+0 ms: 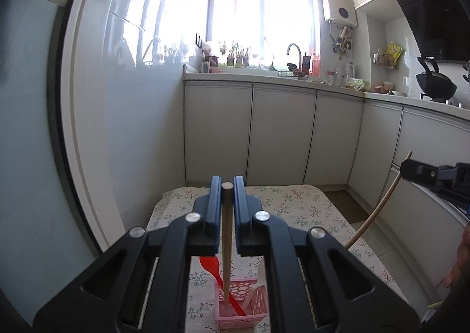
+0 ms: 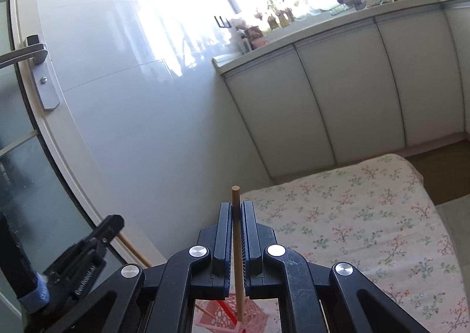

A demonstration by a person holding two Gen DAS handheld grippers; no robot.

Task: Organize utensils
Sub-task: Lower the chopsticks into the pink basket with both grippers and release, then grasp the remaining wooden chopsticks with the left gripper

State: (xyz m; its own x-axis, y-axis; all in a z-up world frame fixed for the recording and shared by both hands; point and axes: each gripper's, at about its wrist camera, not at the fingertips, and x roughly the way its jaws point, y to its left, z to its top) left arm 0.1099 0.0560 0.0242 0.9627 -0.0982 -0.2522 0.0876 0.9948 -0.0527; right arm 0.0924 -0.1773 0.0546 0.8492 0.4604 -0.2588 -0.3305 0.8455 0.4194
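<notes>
My left gripper (image 1: pixel 226 186) is shut on a wooden chopstick (image 1: pixel 226 245) that hangs upright, its lower tip inside a pink perforated basket (image 1: pixel 249 311) on the flowered tablecloth. A red spoon (image 1: pixel 216 272) and a white utensil (image 1: pixel 255 293) lean in the basket. My right gripper (image 2: pixel 236 206) is shut on a second wooden chopstick (image 2: pixel 237 259), upright, its lower end over the same basket (image 2: pixel 252 316). The right gripper also shows at the right edge of the left wrist view (image 1: pixel 423 171), with its chopstick (image 1: pixel 379 203) slanting down. The left gripper shows at the lower left of the right wrist view (image 2: pixel 114 223).
A small table with a flowered cloth (image 1: pixel 305 209) stands before grey kitchen cabinets (image 1: pixel 279 133). A glass door with a metal handle (image 2: pixel 38 68) is on the left. A counter with a sink tap (image 1: pixel 295 52) and a wok (image 1: pixel 436 83) runs behind.
</notes>
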